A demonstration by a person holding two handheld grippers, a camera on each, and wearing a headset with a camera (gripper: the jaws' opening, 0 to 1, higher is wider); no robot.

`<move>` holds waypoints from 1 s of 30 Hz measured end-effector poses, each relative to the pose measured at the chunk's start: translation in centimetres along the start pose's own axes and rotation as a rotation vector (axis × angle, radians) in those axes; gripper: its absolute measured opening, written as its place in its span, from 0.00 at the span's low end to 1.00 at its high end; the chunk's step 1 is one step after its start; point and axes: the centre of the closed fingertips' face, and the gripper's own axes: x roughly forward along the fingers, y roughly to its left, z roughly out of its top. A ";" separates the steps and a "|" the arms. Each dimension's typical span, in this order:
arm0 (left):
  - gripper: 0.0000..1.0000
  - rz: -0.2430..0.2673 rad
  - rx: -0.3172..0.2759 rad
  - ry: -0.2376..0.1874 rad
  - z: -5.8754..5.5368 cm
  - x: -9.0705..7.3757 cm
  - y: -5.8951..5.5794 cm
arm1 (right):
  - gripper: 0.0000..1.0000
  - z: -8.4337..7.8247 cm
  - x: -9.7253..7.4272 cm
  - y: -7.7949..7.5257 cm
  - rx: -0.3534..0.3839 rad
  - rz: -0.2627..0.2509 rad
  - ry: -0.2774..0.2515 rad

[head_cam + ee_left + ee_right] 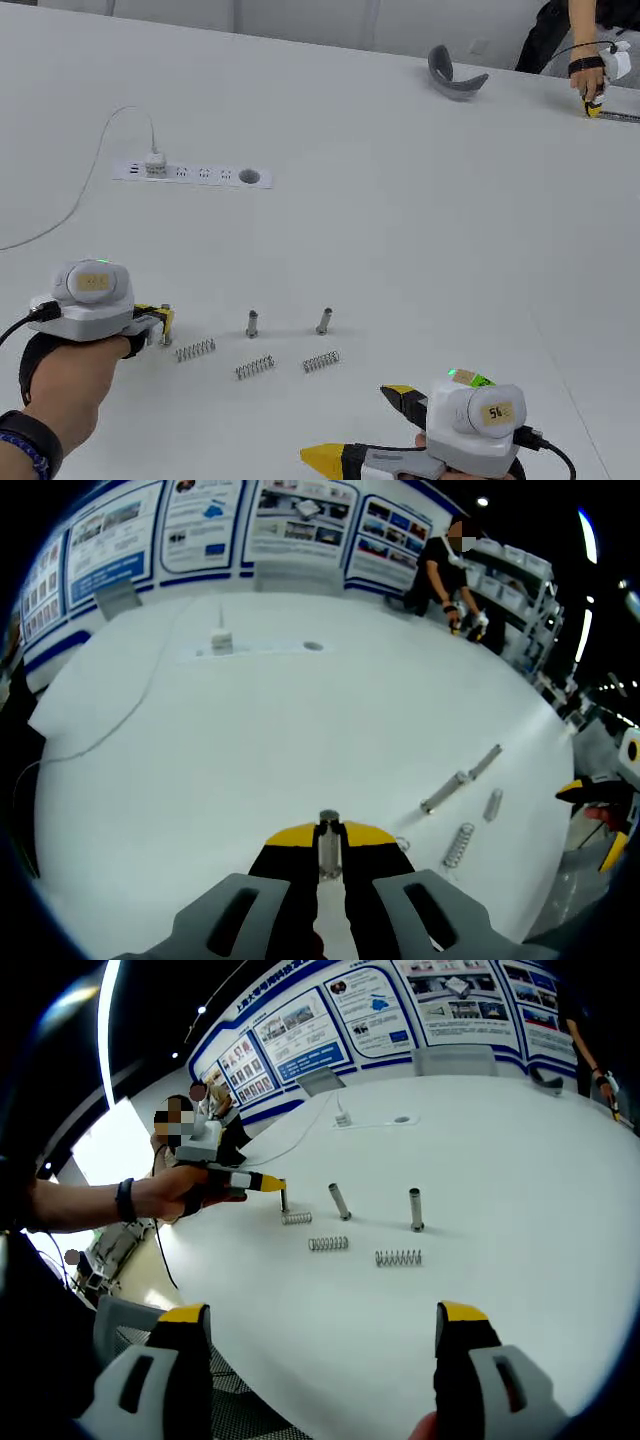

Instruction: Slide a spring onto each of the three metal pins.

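The left gripper (152, 322) is clenched on the leftmost pin (165, 325), which stands upright on the white table (400, 250); in the left gripper view the yellow-tipped jaws pinch the pin's shaft from both sides, with its head just above them; the middle pin (252, 323) and the right pin (324, 320) stand free and upright, in a row with the first; all three pins are bare. Three springs lie flat on the table just in front of the pins: the left spring (195, 349) near the held pin, the middle spring (254, 367), the right spring (320, 360); each lies apart from its pin. The right gripper (360, 425) hangs nearer the person, well apart from the parts; its jaws are spread wide with nothing between them, as the right gripper view also shows. On the far side: a power strip (190, 173) with a white plug (155, 162) and a cable (80, 200); a grey curved band (455, 75); another person's hand (588, 75) at the far corner.
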 end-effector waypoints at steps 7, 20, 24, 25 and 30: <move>0.07 0.002 0.029 0.000 0.1 -0.3 0.0 | 0.94 0.0 0.0 0.2 -0.005 0.006 0.003; 0.07 0.005 0.077 -0.008 0.2 -0.3 -0.4 | 0.95 -0.1 0.0 0.2 -0.016 0.004 0.006; 0.07 0.004 0.095 -0.007 0.3 -0.3 -0.7 | 0.95 -0.2 0.0 0.1 -0.016 0.002 0.009; 0.07 0.005 0.101 -0.007 0.3 -0.3 -0.7 | 0.95 -0.2 0.0 0.1 -0.015 0.002 0.007; 0.07 0.007 0.141 -0.007 0.1 -0.4 -1.2 | 0.95 -0.2 -0.1 0.0 -0.010 0.000 0.005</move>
